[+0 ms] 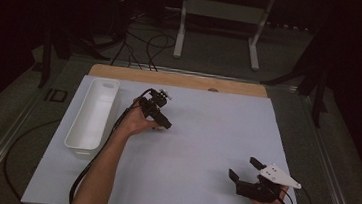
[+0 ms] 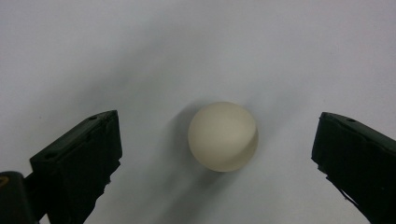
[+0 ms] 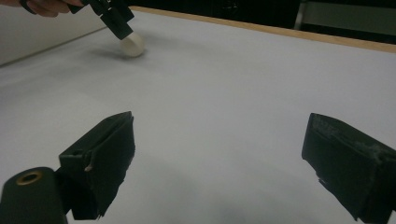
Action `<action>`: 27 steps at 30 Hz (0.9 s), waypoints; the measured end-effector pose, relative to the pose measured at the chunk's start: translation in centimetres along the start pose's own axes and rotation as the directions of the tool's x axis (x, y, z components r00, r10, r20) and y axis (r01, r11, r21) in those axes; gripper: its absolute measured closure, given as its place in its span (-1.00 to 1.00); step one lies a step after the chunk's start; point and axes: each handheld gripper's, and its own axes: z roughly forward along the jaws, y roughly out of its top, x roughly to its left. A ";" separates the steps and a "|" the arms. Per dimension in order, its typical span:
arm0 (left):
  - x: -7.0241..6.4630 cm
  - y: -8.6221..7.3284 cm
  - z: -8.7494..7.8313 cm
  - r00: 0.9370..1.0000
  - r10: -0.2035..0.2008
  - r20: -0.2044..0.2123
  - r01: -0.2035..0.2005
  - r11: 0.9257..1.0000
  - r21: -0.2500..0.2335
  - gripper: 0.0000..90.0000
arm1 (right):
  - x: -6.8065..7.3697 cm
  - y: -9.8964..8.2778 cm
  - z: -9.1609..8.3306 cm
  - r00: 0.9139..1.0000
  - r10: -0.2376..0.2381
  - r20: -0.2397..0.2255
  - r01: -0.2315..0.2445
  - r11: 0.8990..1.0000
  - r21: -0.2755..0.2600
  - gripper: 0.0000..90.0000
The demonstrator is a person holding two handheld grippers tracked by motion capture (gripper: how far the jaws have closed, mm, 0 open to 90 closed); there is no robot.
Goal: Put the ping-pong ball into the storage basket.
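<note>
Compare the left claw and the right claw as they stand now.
The left claw straddles a white ball near the white tray; the right claw has only bare white mat between its jaws. The left sits mid-table, the right at the near right corner. Both are open and black.

Small round off-white ball sits on the flat white table sheet, left of centre, toward the far side. Left gripper is directly over it, ball between the spread jaws, touching neither. Long white rectangular plastic bin lies on the sheet's left edge, just left of that gripper. Right gripper is at the near right corner, well apart from ball and bin.
</note>
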 end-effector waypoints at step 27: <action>-0.1 -0.3 0.7 0.999 -0.002 0.035 0.001 0.999 0.032 -0.10 | -0.1 0.0 -0.1 1.000 -0.003 0.002 0.003 1.000 -0.004 -0.80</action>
